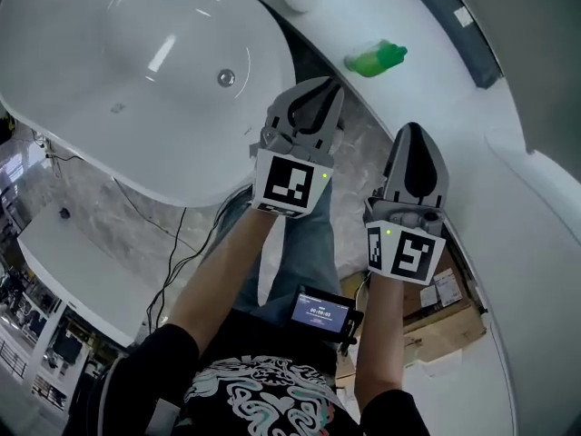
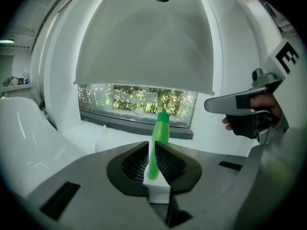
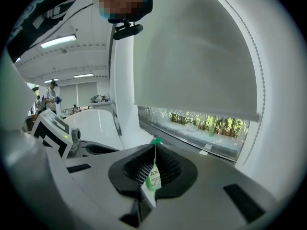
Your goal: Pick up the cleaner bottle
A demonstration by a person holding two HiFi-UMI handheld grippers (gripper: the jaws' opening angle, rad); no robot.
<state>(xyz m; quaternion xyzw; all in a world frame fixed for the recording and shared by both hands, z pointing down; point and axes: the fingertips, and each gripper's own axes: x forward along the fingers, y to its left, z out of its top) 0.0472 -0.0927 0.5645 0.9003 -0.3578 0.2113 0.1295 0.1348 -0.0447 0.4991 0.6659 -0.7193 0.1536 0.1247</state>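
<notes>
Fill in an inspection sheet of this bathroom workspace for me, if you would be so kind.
Surface: white ledge below the window, carrying the bottle.
Job's things: green cleaner bottle upright on the ledge, untouched.
Clutter: cardboard box low on the person's right.
Grippers: left gripper and right gripper both shut, empty, aimed at the bottle and well short of it.
Cables: black cables trailing over the marble floor beside the bathtub.
Surroundings: blind lowered over most of the window.
</notes>
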